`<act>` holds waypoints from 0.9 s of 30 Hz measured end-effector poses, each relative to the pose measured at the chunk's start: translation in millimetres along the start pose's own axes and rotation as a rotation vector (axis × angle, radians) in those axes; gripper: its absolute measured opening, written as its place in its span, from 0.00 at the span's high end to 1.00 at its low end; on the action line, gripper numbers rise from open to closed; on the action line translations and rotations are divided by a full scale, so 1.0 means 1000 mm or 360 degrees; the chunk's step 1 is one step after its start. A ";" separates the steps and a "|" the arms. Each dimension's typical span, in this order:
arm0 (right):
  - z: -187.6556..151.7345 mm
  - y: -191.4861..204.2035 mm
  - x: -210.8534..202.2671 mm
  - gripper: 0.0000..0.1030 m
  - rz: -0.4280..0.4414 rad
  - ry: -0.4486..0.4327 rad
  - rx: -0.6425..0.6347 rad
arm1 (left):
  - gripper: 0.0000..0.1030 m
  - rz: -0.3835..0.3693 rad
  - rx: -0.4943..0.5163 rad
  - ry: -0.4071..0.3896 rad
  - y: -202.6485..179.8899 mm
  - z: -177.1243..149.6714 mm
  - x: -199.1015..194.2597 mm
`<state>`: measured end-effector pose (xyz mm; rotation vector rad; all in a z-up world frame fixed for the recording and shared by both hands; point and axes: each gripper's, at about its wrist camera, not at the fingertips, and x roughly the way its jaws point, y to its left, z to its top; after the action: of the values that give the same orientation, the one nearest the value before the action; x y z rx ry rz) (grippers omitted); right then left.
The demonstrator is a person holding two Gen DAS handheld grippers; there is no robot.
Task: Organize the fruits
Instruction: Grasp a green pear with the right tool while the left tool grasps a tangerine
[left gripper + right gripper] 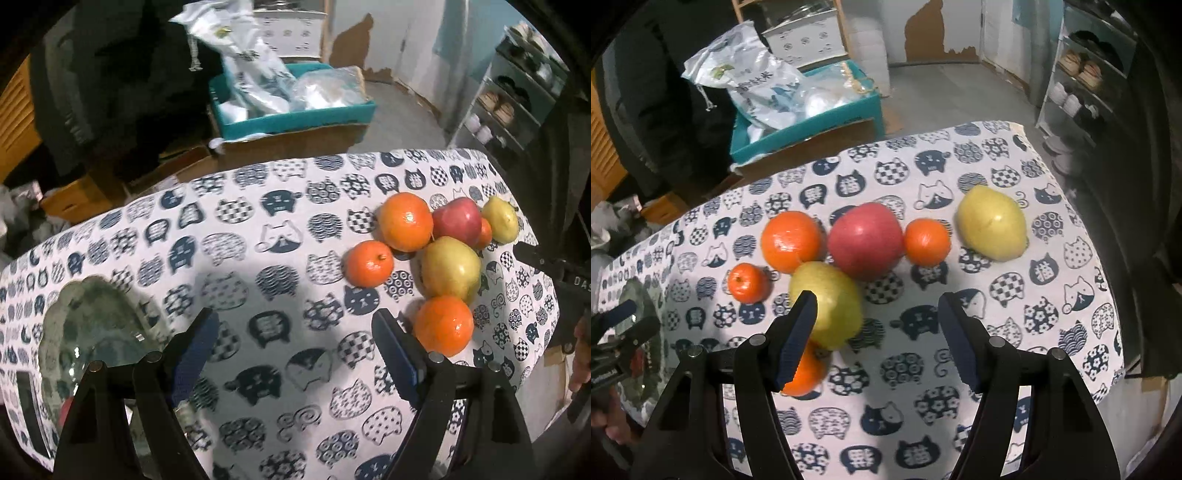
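Both of your grippers hang open and empty above the cat-print tabletop [1052, 258]

Your left gripper [295, 347] has its jaws spread wide over bare cloth, with a glass plate [88, 325] just to its left. Your right gripper [875, 332] is equally wide, and its left finger overlaps a yellow-green pear [831, 302]. The fruits sit clustered together (oranges, a red apple [866, 240], a second pear [991, 223]), none of them held

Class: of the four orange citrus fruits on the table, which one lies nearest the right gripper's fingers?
The orange partly hidden behind the left finger, below the yellow-green pear.
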<state>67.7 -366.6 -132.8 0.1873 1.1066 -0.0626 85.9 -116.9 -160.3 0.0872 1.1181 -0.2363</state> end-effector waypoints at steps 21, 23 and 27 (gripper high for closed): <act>0.025 -0.072 0.032 0.34 -0.0098 0.0116 -0.0015 | 0.16 -0.0061 0.0093 0.0126 -0.051 0.032 0.084; 0.029 -0.077 0.037 0.34 -0.0103 0.0124 -0.0018 | 0.16 -0.0063 0.0082 0.0138 -0.051 0.033 0.089; 0.039 -0.084 0.049 0.34 -0.0081 0.0132 -0.0016 | 0.16 -0.0084 0.0059 0.0147 -0.050 0.034 0.097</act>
<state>112.1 -454.2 -169.3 0.1541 1.1945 -0.0954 144.5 -186.1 -230.5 0.1029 1.2089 -0.3025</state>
